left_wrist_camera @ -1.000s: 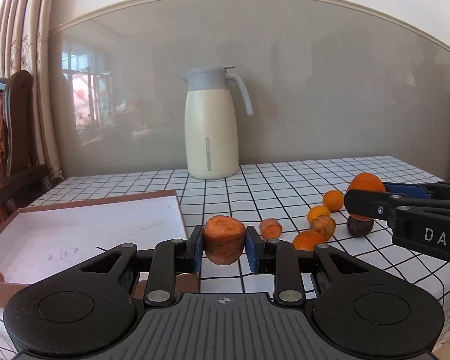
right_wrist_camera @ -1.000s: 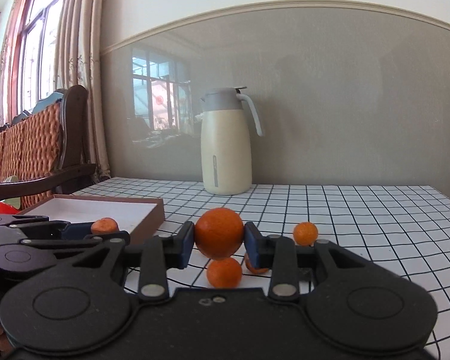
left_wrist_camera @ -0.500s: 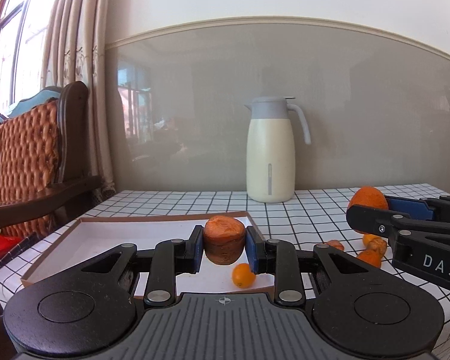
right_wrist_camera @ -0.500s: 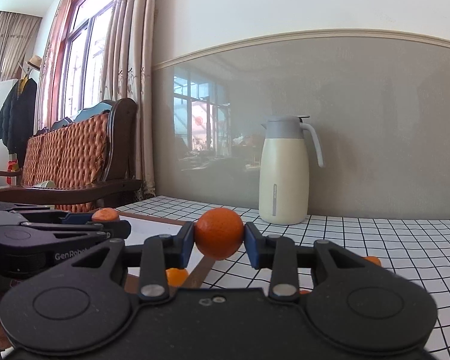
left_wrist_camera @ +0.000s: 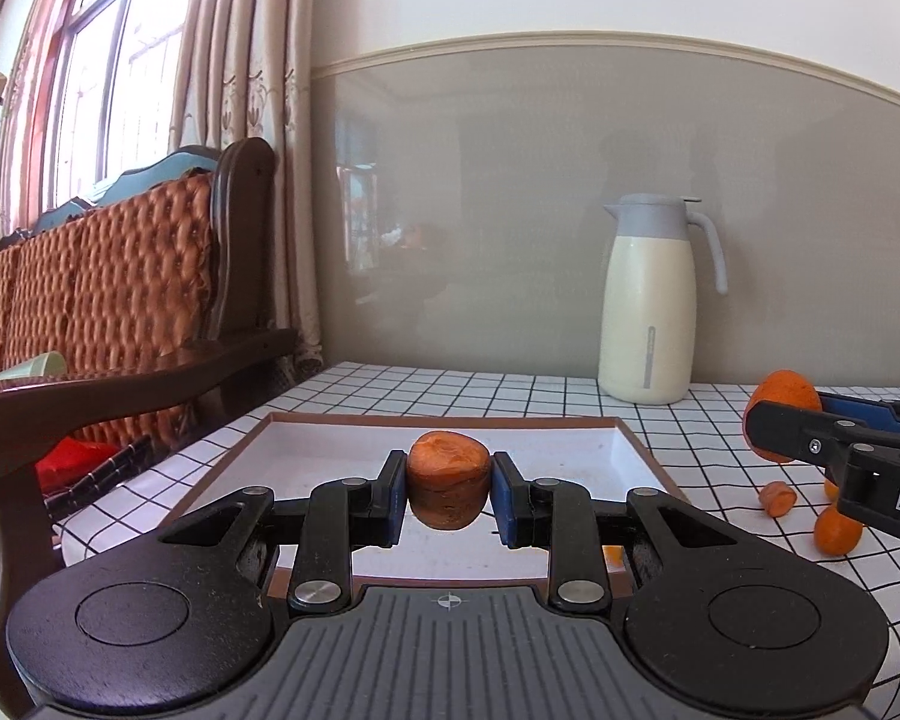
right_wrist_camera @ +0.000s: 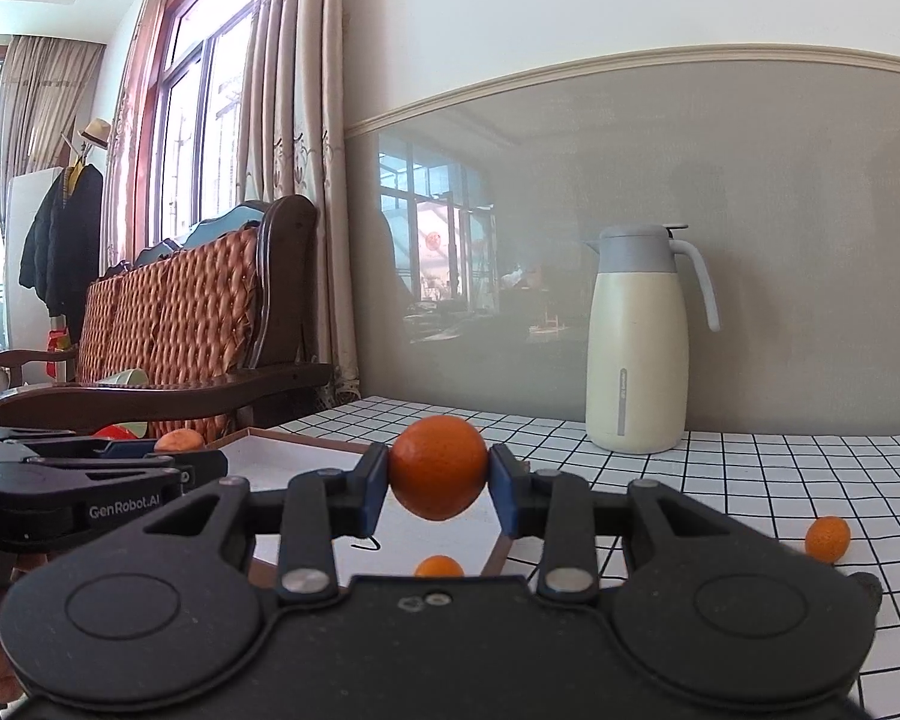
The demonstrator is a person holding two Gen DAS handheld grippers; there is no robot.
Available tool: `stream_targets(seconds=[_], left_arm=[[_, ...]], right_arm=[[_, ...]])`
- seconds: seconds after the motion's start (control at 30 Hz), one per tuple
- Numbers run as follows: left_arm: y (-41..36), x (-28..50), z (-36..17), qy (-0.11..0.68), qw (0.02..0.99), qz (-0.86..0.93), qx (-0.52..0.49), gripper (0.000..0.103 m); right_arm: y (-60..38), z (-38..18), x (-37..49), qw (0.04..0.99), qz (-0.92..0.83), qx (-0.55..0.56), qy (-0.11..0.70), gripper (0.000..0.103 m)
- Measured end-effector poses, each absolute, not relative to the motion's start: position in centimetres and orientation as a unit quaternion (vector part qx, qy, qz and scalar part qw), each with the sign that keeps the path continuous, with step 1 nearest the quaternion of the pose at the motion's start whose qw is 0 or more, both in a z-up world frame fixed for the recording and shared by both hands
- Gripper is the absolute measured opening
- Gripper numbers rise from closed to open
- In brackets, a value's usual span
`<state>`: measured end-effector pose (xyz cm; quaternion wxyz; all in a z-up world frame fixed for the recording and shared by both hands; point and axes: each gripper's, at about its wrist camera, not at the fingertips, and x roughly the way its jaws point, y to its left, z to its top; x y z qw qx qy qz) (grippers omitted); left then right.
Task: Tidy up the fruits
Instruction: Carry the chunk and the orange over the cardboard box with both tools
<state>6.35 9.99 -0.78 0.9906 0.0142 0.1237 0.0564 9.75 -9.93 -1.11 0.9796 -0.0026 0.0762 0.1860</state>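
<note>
My left gripper point(left_wrist_camera: 448, 492) is shut on a wrinkled orange fruit point(left_wrist_camera: 448, 486) and holds it above the white tray point(left_wrist_camera: 624, 450) with a brown rim. My right gripper point(right_wrist_camera: 438, 483) is shut on a round smooth orange point(right_wrist_camera: 438, 474), held over the tray's near right corner point(right_wrist_camera: 498, 552). The right gripper also shows at the right of the left wrist view, with its orange point(left_wrist_camera: 783, 396). A small orange point(right_wrist_camera: 439, 566) lies in the tray below it. Loose small fruits point(left_wrist_camera: 837, 531) lie on the checked tablecloth right of the tray.
A cream thermos jug point(left_wrist_camera: 651, 306) stands at the back of the table by the grey wall. A wooden chair with woven orange back point(left_wrist_camera: 120, 276) stands left of the table. Another small orange point(right_wrist_camera: 827, 537) lies on the cloth at right.
Both grippers have swung left with their fruits, from over the loose fruits to above the tray. The tray now fills the middle of both views.
</note>
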Motion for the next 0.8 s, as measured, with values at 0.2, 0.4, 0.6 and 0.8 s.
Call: stream_targets(seconds=[0.2,0.4,0.6,0.8], left_arm=[[12.2,6.3,-0.6,0.115,0.99,0.084,0.013,0.029],[14.3,6.5,-0.7,0.111,0.988,0.106,0.015,0.029],[15.8,7.2,-0.5,0.117,0.987,0.114,0.008,0.029],[17.1,8.4,-0.6,0.129,0.985,0.117,-0.003,0.029]], right_arm=[[-8.4,-1.2,10.4,0.978,0.195,-0.005,0.075,0.027],[-7.6,-1.4,11.2,0.977,0.198,0.0,0.077,0.027],[-7.1,-1.7,11.8,0.977,0.197,0.004,0.08,0.028],[-6.5,-2.1,12.8,0.977,0.193,0.008,0.094,0.027]])
